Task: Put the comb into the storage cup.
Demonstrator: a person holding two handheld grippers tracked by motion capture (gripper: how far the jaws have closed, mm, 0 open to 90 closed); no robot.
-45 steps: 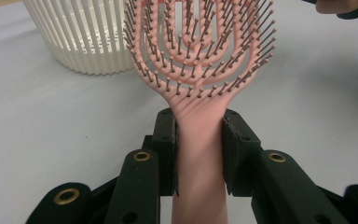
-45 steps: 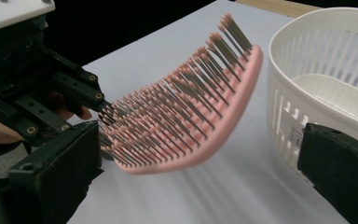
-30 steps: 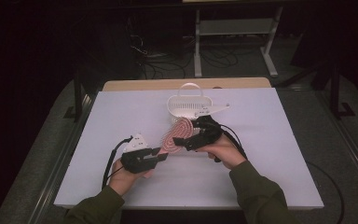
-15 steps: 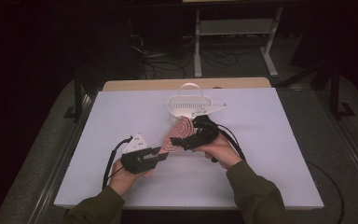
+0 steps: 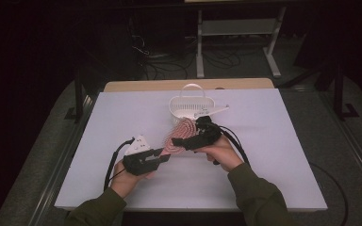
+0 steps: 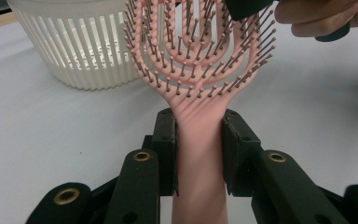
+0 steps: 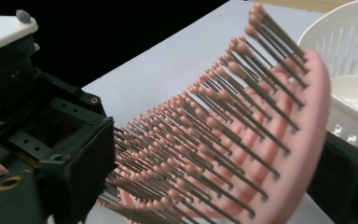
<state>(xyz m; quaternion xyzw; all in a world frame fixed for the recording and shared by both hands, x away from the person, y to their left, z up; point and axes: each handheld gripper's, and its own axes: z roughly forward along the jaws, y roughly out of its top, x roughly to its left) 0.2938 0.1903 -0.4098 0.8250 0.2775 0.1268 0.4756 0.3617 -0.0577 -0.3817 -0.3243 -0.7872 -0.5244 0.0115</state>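
Note:
A pink hairbrush (image 5: 181, 132) with rows of bristles hangs just above the white table (image 5: 273, 141). My left gripper (image 6: 199, 149) is shut on its handle, the brush head (image 6: 200, 60) standing up ahead of the jaws. My right gripper (image 7: 212, 177) comes in from the right onto the head. Its jaws have just been closing with the head (image 7: 303, 140) between them: one pad meets the bristle tips, the other rests against the back. In the high view the left gripper (image 5: 167, 157) and the right gripper (image 5: 188, 139) meet at the table's middle.
A white slatted basket (image 5: 188, 106) with a hoop handle stands just behind the brush, and a white stick-like item (image 5: 212, 112) lies across its right rim. Both forearms come in from the near edge. Dark floor, cables and a stand lie beyond the table.

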